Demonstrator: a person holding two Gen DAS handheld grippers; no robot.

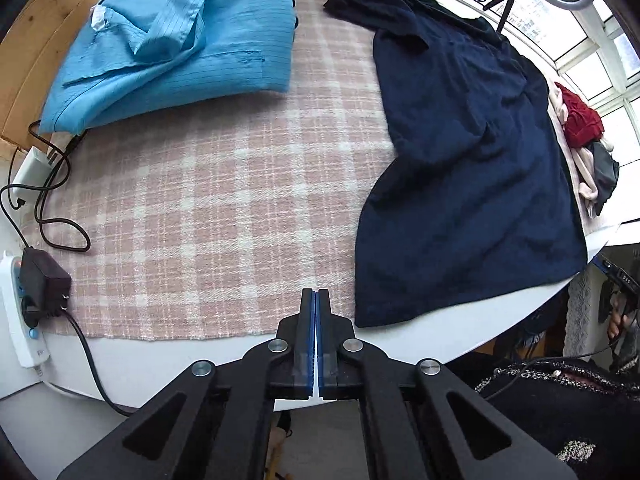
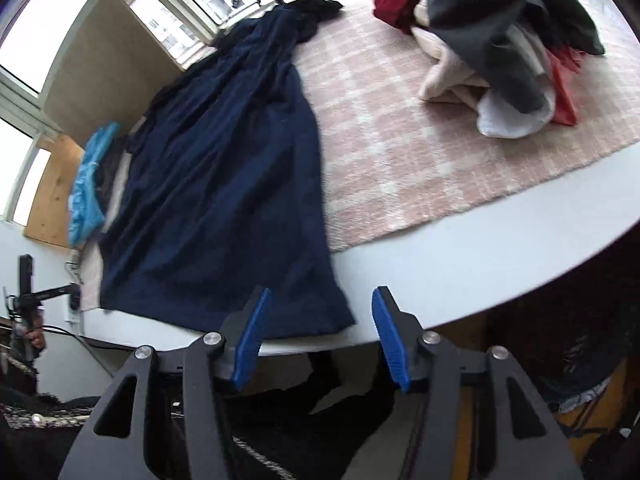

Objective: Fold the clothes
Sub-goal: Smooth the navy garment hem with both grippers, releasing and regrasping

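Two black grippers with ribbed blue pads hang at the white table's (image 1: 460, 334) near edge: the left gripper (image 1: 315, 300) pressed together on nothing, the right gripper (image 2: 320, 300) spread apart and empty. A limp navy-blue knit garment (image 1: 472, 168) lies lengthwise on the nubby pink-and-white checked cloth (image 1: 224, 216), its hem overhanging that cloth onto bare tabletop beside the right gripper. A folded, pinstriped light-blue shirt (image 1: 180, 44) lies at the far left, and a crumpled heap of red, cream and grey clothes (image 2: 508, 40) at the far right.
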